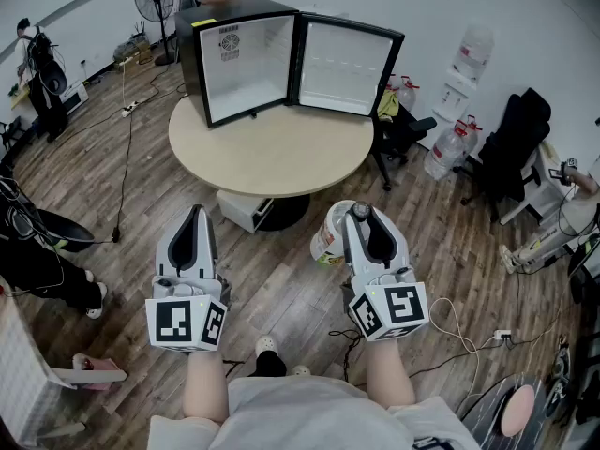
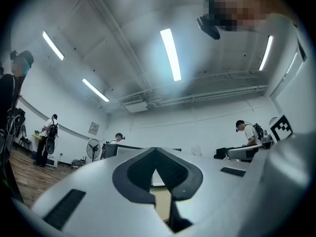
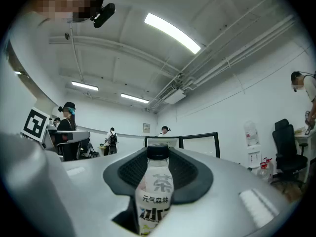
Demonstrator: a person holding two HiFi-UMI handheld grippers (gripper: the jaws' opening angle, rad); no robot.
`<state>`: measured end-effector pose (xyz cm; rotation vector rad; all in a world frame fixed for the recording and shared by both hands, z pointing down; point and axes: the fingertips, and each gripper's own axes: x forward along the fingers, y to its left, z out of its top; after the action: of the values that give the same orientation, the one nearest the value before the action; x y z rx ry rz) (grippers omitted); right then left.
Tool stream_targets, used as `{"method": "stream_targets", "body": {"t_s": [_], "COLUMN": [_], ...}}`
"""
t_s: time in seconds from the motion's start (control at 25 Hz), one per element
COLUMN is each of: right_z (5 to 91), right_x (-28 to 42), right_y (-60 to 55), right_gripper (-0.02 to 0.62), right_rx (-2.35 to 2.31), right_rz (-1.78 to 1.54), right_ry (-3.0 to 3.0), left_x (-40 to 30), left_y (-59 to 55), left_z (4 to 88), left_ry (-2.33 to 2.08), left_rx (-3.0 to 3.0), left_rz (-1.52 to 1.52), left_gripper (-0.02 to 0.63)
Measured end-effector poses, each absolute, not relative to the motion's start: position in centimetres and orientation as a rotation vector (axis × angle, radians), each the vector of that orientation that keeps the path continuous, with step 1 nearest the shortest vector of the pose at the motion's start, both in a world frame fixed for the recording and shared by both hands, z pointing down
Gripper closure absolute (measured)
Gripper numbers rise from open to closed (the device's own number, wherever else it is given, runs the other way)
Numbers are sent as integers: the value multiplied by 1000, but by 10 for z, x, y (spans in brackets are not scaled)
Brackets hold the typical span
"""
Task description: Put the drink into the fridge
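Drink bottle (image 3: 154, 196), smooth plastic, black cap | right gripper (image 1: 361, 212) clamped on it

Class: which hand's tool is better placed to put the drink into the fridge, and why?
Right. The right tool grips the drink bottle, facing the open fridge; the left tool is shut and empty.

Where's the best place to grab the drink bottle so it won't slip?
The bottle's round labelled body, just below the black cap, with fingers coming in from the side, one on each flank. It is tall and roughly upright, and its cap end is narrower. The right gripper holds it like that.
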<state>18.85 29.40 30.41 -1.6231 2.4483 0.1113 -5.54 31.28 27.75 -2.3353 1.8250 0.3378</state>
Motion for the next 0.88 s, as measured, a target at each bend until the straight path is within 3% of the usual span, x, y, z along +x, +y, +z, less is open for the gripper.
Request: {"method": "stream_targets", "body": {"t_s": [0.88], "right_z": [307], "right_x": [189], "right_y": [276], "right_gripper": [453], "right_rx": [-1655], "right_rz": [73], "right_ry": [2423], "left_x": [-52], "left_y": [292], "left_z": [276], "left_ry": [1781], "left_rx": [-2361], "left_rz": [344], "left_gripper": [598]}}
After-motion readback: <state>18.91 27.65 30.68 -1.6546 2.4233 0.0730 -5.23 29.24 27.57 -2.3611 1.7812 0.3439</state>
